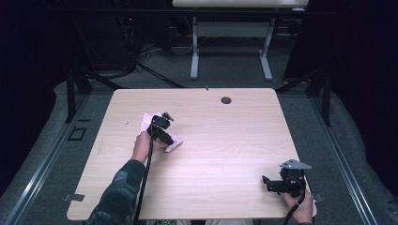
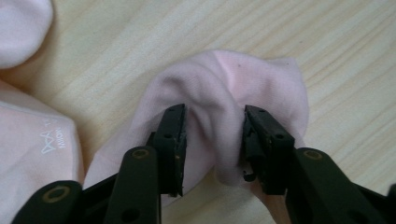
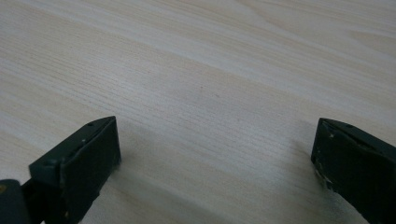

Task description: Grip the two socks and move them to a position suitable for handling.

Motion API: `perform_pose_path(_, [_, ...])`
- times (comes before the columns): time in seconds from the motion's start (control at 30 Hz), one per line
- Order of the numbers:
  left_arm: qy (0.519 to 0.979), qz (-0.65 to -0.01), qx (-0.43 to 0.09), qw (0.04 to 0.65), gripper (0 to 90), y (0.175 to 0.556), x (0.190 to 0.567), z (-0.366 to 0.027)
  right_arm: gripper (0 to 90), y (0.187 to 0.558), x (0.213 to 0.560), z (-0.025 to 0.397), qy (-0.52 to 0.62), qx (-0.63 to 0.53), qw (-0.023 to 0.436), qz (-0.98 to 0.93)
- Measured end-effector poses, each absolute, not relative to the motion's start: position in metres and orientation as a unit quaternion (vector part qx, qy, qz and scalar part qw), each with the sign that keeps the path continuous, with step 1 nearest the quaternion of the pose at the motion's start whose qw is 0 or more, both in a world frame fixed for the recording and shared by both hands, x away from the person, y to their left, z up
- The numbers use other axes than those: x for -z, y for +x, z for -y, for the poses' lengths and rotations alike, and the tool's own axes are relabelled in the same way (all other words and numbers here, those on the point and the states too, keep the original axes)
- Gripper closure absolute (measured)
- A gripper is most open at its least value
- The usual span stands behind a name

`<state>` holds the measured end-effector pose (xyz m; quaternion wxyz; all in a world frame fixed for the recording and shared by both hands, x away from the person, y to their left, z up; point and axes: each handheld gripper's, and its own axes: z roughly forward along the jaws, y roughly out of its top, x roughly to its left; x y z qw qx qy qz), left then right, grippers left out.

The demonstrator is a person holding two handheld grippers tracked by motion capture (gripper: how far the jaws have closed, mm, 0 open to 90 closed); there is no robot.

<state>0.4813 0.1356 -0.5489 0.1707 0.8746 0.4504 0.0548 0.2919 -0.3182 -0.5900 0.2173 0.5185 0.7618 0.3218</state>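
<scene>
Right gripper: nearest the person, at the table's near right corner, held low over bare wood with its jaws spread wide and nothing between them; my guess is it waits there, out of the way, until a second grip is needed.

Right hand: wrapped round the gripper's handle at the table edge.

Table: pale wood; a small dark grommet sits near its far edge.

Left hand: on the left half of the table, steering its gripper onto the fabric.

Left gripper: jaws pressed in on a raised fold of a pink sock, the cloth bunched up between them; the pinch looks meant to gather enough fabric to lift or drag it.

Sock's place: on the left half of the table, mid-depth, lying flat except for the pinched ridge.

Second sock: pink too, just beside the gripped one on the wood, with a small white printed mark; another pale pink piece lies farther off, and I cannot tell whether it belongs to this sock.

Count: two grippers, two hands, at least two socks, likely a pair being sorted.

Farther off: another table's legs stand on the grey floor.
</scene>
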Motion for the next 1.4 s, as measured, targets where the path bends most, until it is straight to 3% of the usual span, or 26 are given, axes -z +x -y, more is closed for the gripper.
perform_pose_path(0.2, [0.866, -0.457, -0.083, 0.187, 83.4, 0.476, 0.551, -0.144, 0.6, 0.292, 0.590, 0.318, 0.520, -0.322, 0.218, -0.761])
perform_pose_path(0.47, [0.860, -0.460, -0.077, 0.205, 83.7, 0.463, 0.533, -0.149, 0.6, 0.292, 0.590, 0.318, 0.520, -0.322, 0.218, -0.761])
perform_pose_path(0.97, [0.892, -0.372, -0.078, 0.247, 82.3, 0.382, 0.474, -0.129, 0.9, 0.292, 0.590, 0.318, 0.522, -0.321, 0.219, -0.759])
perform_pose_path(1.4, [0.926, -0.290, -0.011, 0.241, 82.0, 0.334, 0.483, -0.084, 0.9, 0.292, 0.590, 0.318, 0.524, -0.322, 0.220, -0.757])
